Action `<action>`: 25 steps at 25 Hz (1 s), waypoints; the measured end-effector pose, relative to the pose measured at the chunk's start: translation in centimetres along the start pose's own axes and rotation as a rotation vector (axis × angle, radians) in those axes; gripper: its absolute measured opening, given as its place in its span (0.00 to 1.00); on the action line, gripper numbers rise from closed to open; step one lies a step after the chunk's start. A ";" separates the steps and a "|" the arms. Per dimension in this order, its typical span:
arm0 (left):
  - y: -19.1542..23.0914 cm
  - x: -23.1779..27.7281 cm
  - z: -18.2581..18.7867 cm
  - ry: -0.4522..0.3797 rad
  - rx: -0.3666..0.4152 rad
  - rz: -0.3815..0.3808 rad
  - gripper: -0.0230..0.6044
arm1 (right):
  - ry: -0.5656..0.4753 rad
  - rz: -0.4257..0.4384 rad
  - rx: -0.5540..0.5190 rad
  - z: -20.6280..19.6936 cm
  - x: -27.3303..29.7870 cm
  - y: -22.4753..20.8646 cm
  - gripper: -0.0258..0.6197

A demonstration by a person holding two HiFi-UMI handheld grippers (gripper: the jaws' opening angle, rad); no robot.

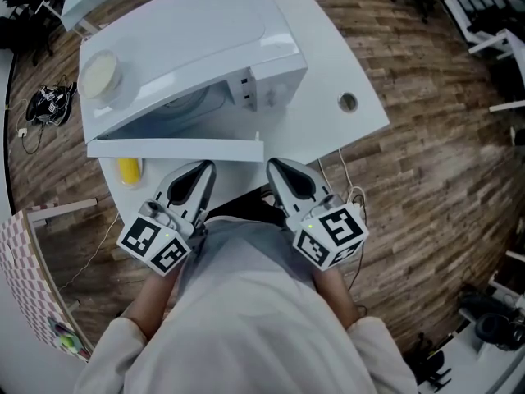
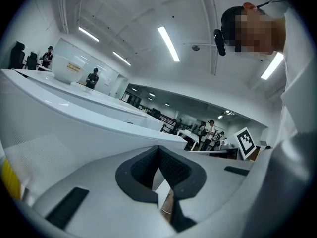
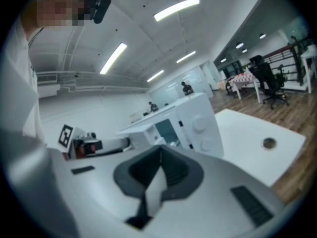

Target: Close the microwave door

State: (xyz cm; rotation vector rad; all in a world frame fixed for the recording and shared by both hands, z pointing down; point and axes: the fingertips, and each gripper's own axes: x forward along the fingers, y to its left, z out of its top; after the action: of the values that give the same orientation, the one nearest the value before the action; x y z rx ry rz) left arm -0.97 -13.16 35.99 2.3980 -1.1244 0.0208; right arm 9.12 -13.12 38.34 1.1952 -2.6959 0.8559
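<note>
A white bench (image 1: 328,56) carries a white microwave (image 1: 189,39) on its left part. The microwave's door (image 1: 176,148) stands open, swung out toward the person, its long edge lying just ahead of both tongs. The left tongs (image 1: 203,169) and right tongs (image 1: 277,167) are held close to the person's body, side by side, each closed with nothing between the jaws. A pale round bowl (image 1: 100,74) sits on the microwave's top. A yellow thing (image 1: 129,170) lies on the bench below the door.
</note>
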 end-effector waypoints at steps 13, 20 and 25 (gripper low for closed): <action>0.7 0.9 0.6 0.002 -0.010 -0.003 0.06 | 0.008 0.014 0.023 0.0 0.8 0.0 0.08; 1.3 1.3 0.6 0.008 -0.020 0.004 0.06 | 0.011 0.029 0.028 0.1 1.3 0.1 0.08; 1.8 1.5 0.5 0.017 -0.029 0.008 0.06 | 0.014 0.034 0.033 0.1 1.9 0.1 0.08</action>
State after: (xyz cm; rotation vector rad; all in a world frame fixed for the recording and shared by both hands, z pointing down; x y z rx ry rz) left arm -1.42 -15.41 36.67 2.3642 -1.1187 0.0272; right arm 7.78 -14.42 38.71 1.1478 -2.7092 0.9133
